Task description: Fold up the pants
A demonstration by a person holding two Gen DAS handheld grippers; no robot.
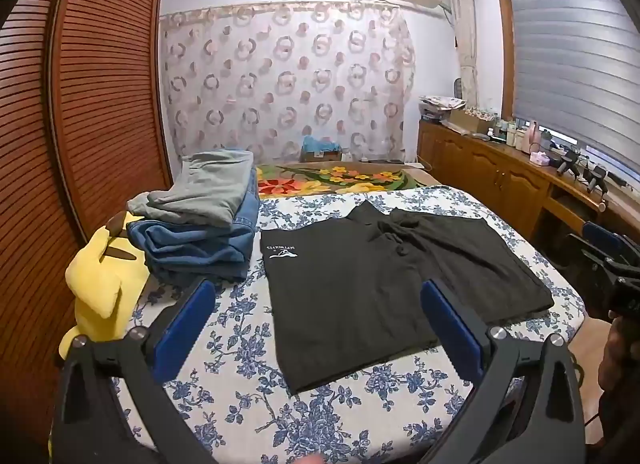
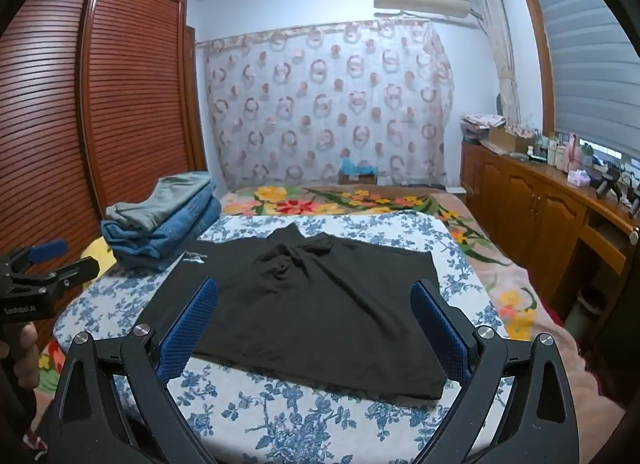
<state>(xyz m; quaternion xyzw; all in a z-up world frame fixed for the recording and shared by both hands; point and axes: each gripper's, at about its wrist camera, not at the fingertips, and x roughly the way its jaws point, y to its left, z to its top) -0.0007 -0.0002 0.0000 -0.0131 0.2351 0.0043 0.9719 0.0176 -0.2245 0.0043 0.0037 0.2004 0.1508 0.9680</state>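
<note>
Both grippers hover above the near edge of the bed, tilted slightly down. The left gripper and right gripper have jaws spread wide, empty, side by side.

Yellow plush toy: near end hidden behind the left gripper; in the right wrist view the folded jeans cover most of it. Bottles on the sideboard too small to identify. Right gripper cut by the frame edge.
</note>
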